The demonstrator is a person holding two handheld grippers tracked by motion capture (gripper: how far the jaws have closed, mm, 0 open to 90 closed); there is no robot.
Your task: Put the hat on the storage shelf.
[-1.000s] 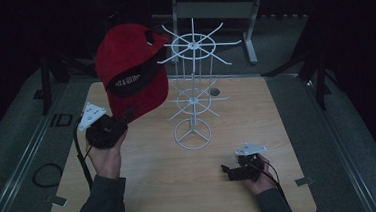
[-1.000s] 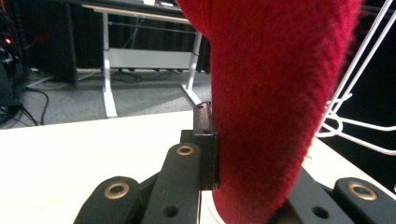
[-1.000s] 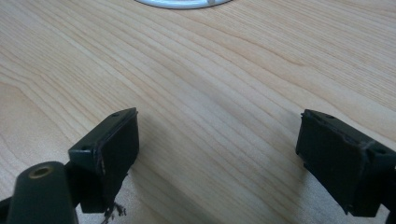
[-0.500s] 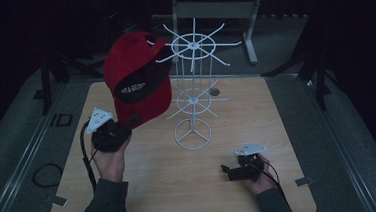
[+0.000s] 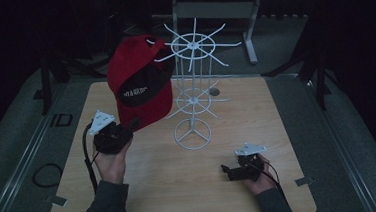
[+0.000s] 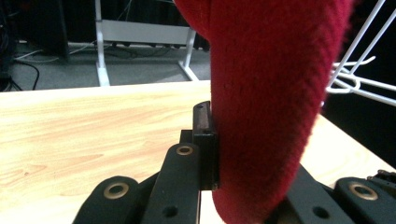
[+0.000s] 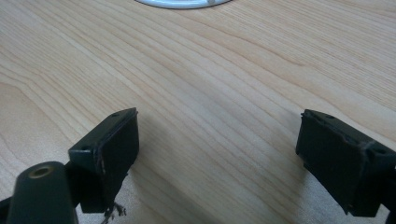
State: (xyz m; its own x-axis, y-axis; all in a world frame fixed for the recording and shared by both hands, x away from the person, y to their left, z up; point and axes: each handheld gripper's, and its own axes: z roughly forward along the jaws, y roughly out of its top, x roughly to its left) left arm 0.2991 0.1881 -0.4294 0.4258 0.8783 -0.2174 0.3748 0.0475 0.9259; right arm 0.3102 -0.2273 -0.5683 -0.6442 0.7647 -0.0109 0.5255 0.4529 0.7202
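Dark room all around, and your pale wooden table (image 5: 288,129) is the only lit patch, with the white wire rack (image 5: 191,93) standing near its middle. You've got the red cap (image 5: 141,81) up in the air on the rack's left side, well off the wood, its crown level with the upper ring of prongs. Your left gripper (image 5: 130,126) is clamped tight on the cap's lower edge; in the left gripper view the red fabric (image 6: 266,107) is pinched flat against the black pad, jaws as closed as the cloth allows. So the pick-up part looks done, I'd say.

What's left is the hang itself. In the high view one of the top prongs crosses in front of the cap's upper edge, but I can't tell whether the cap is hooked on it or just beside it. Your grip hasn't let go, so I'd judge the weight is on you, not the rack. You'd need the cap's back opening or band over a prong, then a release.

Over on the other side, your right gripper (image 5: 227,170) rests low on the table near the front edge, jaws spread wide with nothing between them, just bare wood (image 7: 224,84) and the rim of the rack's base (image 7: 184,3) beyond. It's idle, and well apart from the cap.
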